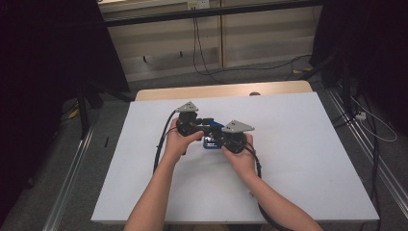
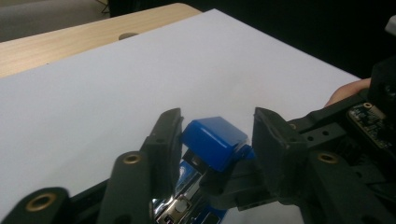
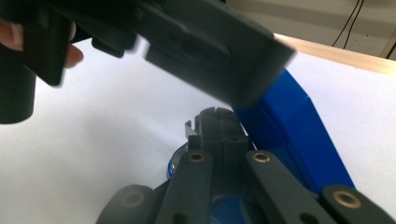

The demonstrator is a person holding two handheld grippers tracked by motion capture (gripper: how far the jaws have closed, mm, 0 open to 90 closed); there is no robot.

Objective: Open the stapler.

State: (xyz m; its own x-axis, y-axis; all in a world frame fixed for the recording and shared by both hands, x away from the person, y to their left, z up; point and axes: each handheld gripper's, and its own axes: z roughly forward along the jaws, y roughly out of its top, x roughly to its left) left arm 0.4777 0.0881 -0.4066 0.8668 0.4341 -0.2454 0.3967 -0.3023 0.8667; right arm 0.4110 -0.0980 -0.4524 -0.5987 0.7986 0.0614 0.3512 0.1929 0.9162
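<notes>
In the high view, both hands met near the middle of the white sheet (image 1: 288, 159), the left gripper (image 1: 201, 126) and right gripper (image 1: 222, 137) crowded over a small blue stapler (image 1: 210, 142), most of it hidden beneath them. The sheet covered a wooden table (image 1: 221, 89); beyond it lay grey floor, cables and dark curtains.

In the left gripper view, its fingers (image 2: 164, 140) stood spread on either side of the stapler's blue cap (image 2: 214, 140), the pads apart from it, while the right gripper's black body (image 2: 355, 135) crossed in from the right.

In the right gripper view, its jaws were pressed together, pinching the stapler's dark inner part (image 3: 215, 128); the blue arm (image 3: 299, 130) rose to their right. The left gripper's blurred finger (image 3: 210, 51) overhung the top, hiding the cap's end.
</notes>
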